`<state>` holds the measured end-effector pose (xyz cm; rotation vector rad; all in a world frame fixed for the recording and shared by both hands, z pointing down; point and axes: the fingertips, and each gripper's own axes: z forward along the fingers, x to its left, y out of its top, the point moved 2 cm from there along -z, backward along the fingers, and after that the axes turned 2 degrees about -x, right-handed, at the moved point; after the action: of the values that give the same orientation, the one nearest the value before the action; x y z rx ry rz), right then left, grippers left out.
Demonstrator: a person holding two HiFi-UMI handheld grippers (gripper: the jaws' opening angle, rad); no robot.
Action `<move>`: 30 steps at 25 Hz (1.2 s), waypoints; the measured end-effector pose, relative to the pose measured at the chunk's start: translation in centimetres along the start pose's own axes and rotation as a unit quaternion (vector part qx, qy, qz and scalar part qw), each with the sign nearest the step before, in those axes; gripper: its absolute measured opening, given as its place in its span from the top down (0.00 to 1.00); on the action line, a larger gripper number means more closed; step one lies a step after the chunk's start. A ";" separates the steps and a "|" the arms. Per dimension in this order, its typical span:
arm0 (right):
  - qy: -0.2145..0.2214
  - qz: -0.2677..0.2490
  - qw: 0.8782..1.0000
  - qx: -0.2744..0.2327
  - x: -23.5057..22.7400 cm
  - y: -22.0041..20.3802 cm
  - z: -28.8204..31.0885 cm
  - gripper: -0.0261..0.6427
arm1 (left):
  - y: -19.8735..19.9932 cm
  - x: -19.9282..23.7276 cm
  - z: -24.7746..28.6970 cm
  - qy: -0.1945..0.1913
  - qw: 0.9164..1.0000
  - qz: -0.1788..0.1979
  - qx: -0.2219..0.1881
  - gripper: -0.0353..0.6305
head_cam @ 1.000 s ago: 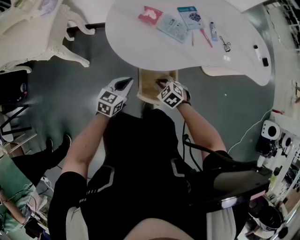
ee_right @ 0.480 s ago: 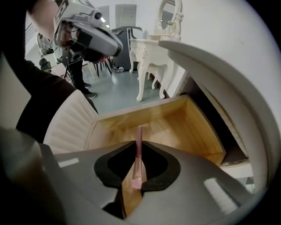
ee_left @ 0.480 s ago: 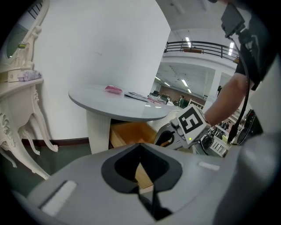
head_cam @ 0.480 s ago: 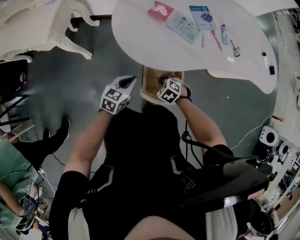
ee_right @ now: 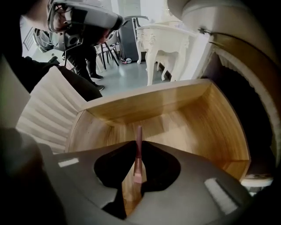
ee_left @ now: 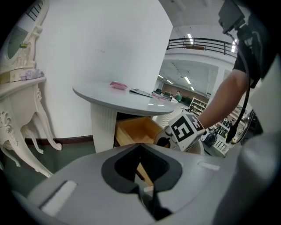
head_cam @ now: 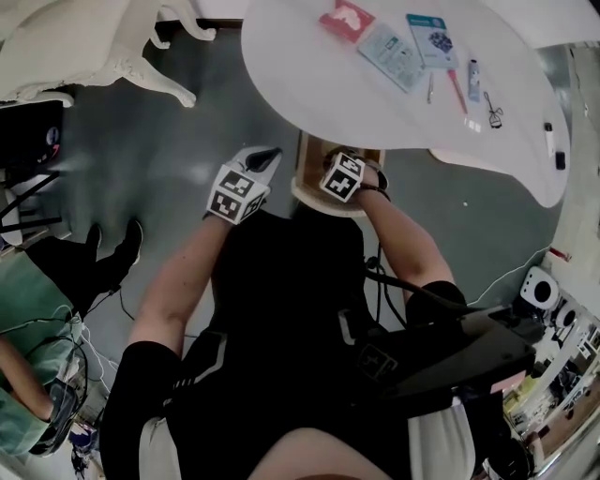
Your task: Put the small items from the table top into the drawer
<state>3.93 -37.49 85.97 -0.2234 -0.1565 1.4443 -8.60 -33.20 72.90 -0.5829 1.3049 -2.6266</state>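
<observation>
A wooden drawer (head_cam: 314, 161) stands pulled out under the white table top (head_cam: 309, 84); its inside (ee_right: 184, 118) looks bare. My right gripper (ee_right: 138, 176) hangs over the drawer and is shut on a thin pink stick (ee_right: 139, 143) that points down into it. In the head view its marker cube (head_cam: 342, 176) covers the drawer's middle. My left gripper (head_cam: 265, 156) hovers left of the drawer, shut with nothing in it (ee_left: 144, 193). On the table lie a red packet (head_cam: 345, 19), two blue packets (head_cam: 394, 45), pens (head_cam: 458, 91), a tube (head_cam: 473, 67) and an eyelash curler (head_cam: 494, 110).
A black marker (head_cam: 560, 159) lies at the table's right end. An ornate white dresser (head_cam: 84, 47) stands to the left, with its carved leg (ee_left: 30, 132) near my left gripper. The person's knees and a chair fill the foreground. Another person's legs (head_cam: 103, 267) are at left.
The head camera has swung, so the table sits further right in view. The right gripper, still shut on the stick, now sits more over the drawer's middle. The left gripper stays beside the drawer.
</observation>
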 end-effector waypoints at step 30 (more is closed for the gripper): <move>-0.019 0.000 1.000 -0.002 -0.7 0.1 2.8 0.82 | -1.2 0.1 -1.0 0.006 1.000 -0.023 0.014 0.95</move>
<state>3.10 -37.99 88.73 -0.1996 -0.1899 1.4491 -9.05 -31.75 73.29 -0.6006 1.2717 -2.6839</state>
